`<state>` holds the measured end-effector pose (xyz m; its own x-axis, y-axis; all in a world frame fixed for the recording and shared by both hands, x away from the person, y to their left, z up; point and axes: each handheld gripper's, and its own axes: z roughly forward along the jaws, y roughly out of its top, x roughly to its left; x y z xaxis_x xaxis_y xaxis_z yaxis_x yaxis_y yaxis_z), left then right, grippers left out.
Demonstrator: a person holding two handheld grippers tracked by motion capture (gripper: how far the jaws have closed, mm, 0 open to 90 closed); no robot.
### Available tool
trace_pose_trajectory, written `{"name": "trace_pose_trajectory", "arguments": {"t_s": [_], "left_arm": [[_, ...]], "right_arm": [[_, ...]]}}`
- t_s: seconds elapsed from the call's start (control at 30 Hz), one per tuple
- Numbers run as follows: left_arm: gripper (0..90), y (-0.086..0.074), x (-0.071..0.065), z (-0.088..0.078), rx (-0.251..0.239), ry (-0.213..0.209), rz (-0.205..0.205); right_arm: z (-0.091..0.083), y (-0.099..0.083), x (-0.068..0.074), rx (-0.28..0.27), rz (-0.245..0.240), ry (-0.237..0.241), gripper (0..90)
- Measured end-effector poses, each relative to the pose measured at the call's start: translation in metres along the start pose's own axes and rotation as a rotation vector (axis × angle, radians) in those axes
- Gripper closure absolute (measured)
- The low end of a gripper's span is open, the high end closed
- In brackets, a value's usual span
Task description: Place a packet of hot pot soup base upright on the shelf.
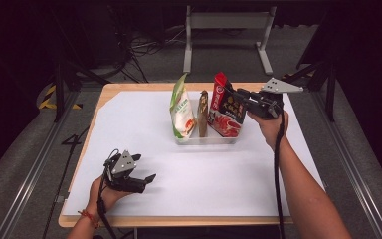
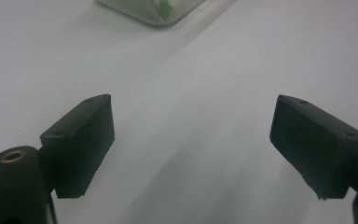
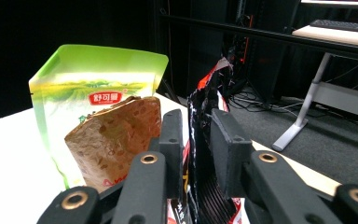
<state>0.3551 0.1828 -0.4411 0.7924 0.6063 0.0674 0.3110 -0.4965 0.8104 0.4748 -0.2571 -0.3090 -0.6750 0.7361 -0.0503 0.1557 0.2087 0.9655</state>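
A: High view first. Where is the red snack pouch [image 1: 224, 112]?

B: Standing upright at the right end of a clear tray [image 1: 206, 141], far centre of the white table [image 1: 204, 189]. Just left of it a slim brown pouch [image 1: 203, 114], then a green pouch [image 1: 181, 112], all on edge, long axes rising. Right gripper [image 1: 230, 94] reaching in from the right, level, at the red pouch's top edge. Left gripper [image 1: 145, 168] well apart, resting near left on the table. So clearly nearer: the right hand.

A: Left gripper view?

B: Left gripper [image 2: 191, 140] spread wide, grasping nothing, bare white table between the jaws. Just a corner of the tray [image 2: 144, 11] far ahead.

A: Right gripper view?

B: Right gripper [image 3: 196, 140] straddling the red pouch [image 3: 214, 77], its thin edge running straight up between the jaws. Looks slackened rather than clenched: one pad [image 3: 223, 140] against the film, a sliver of gap at the other. Beyond on the left, the brown pouch [image 3: 116, 135] in front of the green pouch [image 3: 88, 79].

A: Key relation?

B: Pouch edge dead centre between the fingers, upright, already seated in the tray.
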Motion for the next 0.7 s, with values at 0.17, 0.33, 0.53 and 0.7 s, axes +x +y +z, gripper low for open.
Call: {"name": "trace_pose_trajectory", "arguments": {"t_s": [0.17, 0.33, 0.53, 0.7], "left_arm": [[14.5, 0.000, 0.000, 0.000, 0.003, 0.001, 0.002], [14.5, 0.000, 0.000, 0.000, 0.007, 0.006, 0.003], [14.5, 0.000, 0.000, 0.001, 0.011, 0.012, 0.008], [14.4, 0.000, -0.001, 0.001, 0.008, 0.011, 0.009]], "right_arm": [[-0.005, 0.001, 0.000, -0.003, 0.002, 0.000, 70.7], [-0.008, 0.002, 0.007, 0.022, -0.017, -0.020, 65.0], [-0.016, 0.001, 0.005, 0.012, -0.023, -0.038, 63.5], [-0.020, -0.002, 0.004, 0.018, -0.022, -0.038, 62.3]]}}
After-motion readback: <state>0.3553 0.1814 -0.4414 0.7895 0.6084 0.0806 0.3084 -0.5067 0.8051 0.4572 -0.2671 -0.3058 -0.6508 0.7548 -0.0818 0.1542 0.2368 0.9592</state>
